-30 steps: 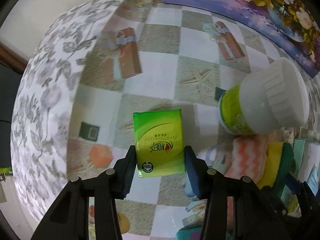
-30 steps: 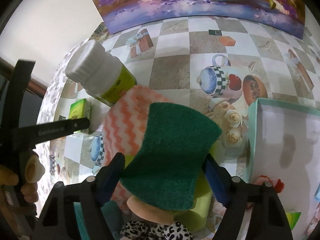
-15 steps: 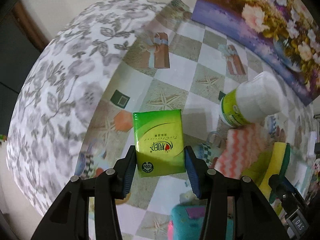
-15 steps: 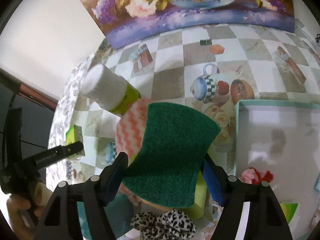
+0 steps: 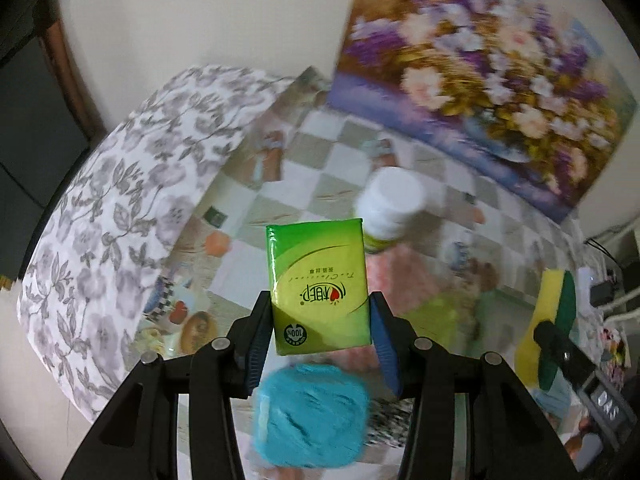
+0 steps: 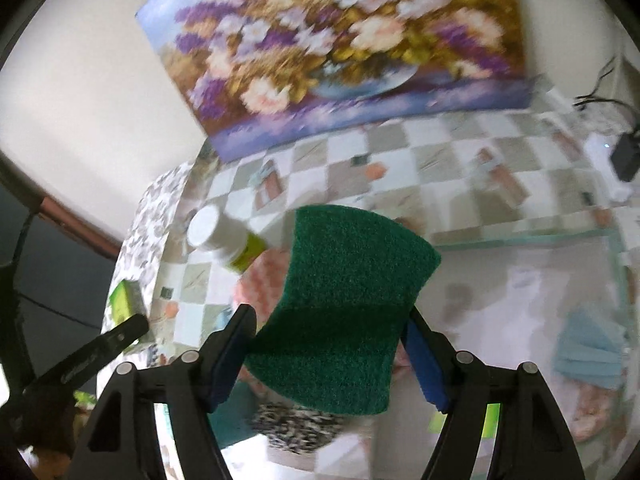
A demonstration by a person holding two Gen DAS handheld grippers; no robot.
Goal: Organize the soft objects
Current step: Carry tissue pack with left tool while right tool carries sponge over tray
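Note:
My left gripper (image 5: 320,334) is shut on a green tissue pack (image 5: 318,286), held well above the table. My right gripper (image 6: 328,344) is shut on a green scouring sponge (image 6: 344,304) with a yellow underside, also lifted. In the left wrist view that sponge (image 5: 554,320) shows edge-on at the right. The tissue pack (image 6: 124,300) appears at the far left of the right wrist view. Below lie a fluffy blue pad (image 5: 312,416), a pink zigzag cloth (image 5: 400,276) and a leopard-print scrunchie (image 6: 296,424).
A white-capped green bottle (image 5: 390,208) lies on the checkered tablecloth (image 5: 280,208). A teal-rimmed white tray (image 6: 520,272) at the right holds a folded blue cloth (image 6: 588,352). A flower painting (image 6: 340,48) leans on the wall behind. The table's left edge (image 5: 100,240) drops away.
Both grippers have risen from the table with their loads, so the objects below look smaller. The blue pad has come into the left wrist view.

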